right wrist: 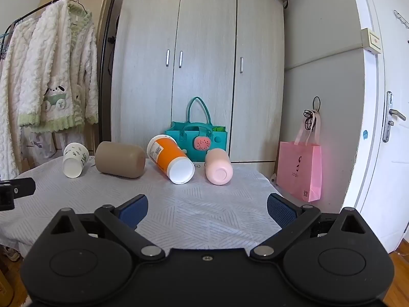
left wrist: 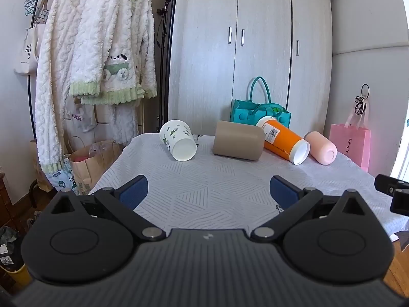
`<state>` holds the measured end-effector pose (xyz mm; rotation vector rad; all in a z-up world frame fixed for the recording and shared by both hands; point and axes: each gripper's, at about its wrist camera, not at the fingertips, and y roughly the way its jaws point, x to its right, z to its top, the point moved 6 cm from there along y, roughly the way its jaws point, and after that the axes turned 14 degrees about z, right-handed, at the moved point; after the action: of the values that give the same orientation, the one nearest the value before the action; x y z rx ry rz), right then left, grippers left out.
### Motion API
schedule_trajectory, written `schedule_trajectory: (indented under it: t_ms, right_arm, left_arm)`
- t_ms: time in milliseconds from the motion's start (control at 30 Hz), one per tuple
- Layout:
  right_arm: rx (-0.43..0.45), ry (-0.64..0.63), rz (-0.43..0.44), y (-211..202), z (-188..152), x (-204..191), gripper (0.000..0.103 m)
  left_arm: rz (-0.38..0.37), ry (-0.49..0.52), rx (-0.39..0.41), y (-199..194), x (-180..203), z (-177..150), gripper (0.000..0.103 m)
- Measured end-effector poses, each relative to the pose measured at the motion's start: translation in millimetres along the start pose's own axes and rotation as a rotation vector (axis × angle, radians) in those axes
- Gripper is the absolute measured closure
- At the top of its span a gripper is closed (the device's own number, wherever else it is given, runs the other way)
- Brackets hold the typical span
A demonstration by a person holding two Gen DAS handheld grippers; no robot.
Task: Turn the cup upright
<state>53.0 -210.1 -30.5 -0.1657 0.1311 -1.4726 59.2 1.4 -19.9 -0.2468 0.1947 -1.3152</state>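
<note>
Several cups lie on their sides in a row at the far edge of the table (left wrist: 204,192). From left: a white cup with green prints (left wrist: 178,139) (right wrist: 74,160), a tan cup (left wrist: 239,140) (right wrist: 120,159), an orange cup with a white inside (left wrist: 285,140) (right wrist: 170,158), and a pink cup (left wrist: 320,147) (right wrist: 218,166). My left gripper (left wrist: 208,192) is open and empty, well short of the cups. My right gripper (right wrist: 207,208) is open and empty, also short of them.
The table (right wrist: 179,204) has a grey patterned cloth. A teal bag (left wrist: 258,112) (right wrist: 198,134) stands behind the cups before a wardrobe (left wrist: 250,51). A clothes rack (left wrist: 89,51) is at left, a pink bag (right wrist: 300,171) at right. The other gripper's tip shows at the edge (left wrist: 393,189) (right wrist: 15,192).
</note>
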Motion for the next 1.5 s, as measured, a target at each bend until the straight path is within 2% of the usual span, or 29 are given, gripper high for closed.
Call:
schedule_trajectory:
  t_ms: [200,433,1100,1500]
  right_arm:
    - [0.001,0.002,-0.001,0,0,0,0.002]
    - [-0.005,0.009,-0.006,2,-2,3,0.002]
    - [-0.008,0.047,-0.041,5,-5,15,0.002]
    - [-0.023,0.048,-0.026,7,-9,12,0.002]
  left_arm:
    - [0.007,-0.013,0.009,-1,-1,-1,0.000]
    - [-0.025,-0.024,0.007,-2,-1,-1,0.000]
    - [-0.001,-0.009,0.046,1,-3,-5,0.000]
    - [-0.006,0.001,0.068,-9,0,-3,0.000]
